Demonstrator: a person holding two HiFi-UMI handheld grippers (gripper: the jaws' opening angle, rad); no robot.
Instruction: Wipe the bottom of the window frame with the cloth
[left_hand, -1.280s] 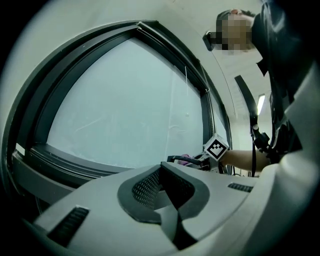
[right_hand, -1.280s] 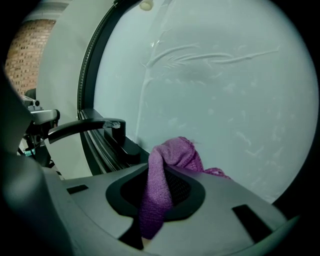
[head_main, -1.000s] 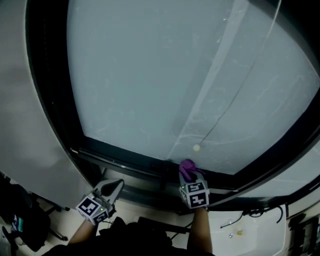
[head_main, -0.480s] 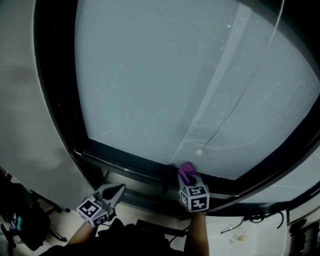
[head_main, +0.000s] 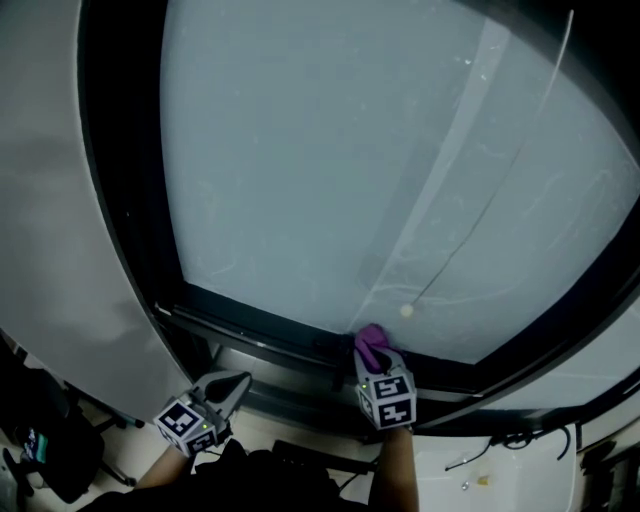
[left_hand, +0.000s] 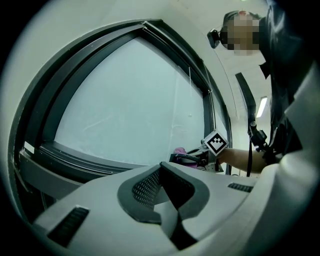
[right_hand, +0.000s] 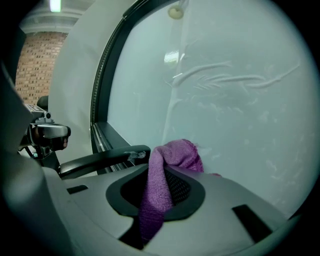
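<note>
2 claws: right claw (right_hand: 167, 169) pinches the purple cloth (right_hand: 176, 153) at the window frame (head_main: 258, 336), left claw (left_hand: 162, 171) pressed together.

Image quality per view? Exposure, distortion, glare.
Head view: bright window pane against a near-black window frame, lines bowed. Left gripper view: heavy fisheye, dark corners, left gripper filling the foreground. Right gripper view: cloth sharp to the weave, a light patch reflecting on the pane.

Institutional interior, office or lab type. Large window, dark window frame (head_main: 250, 330), pale glass pane (head_main: 320, 150). Plain white wall (head_main: 50, 200). Brick wall (right_hand: 31, 60) beyond. Strip ceiling light (left_hand: 261, 106). Loose cables (head_main: 520, 438) on pale floor.
</note>
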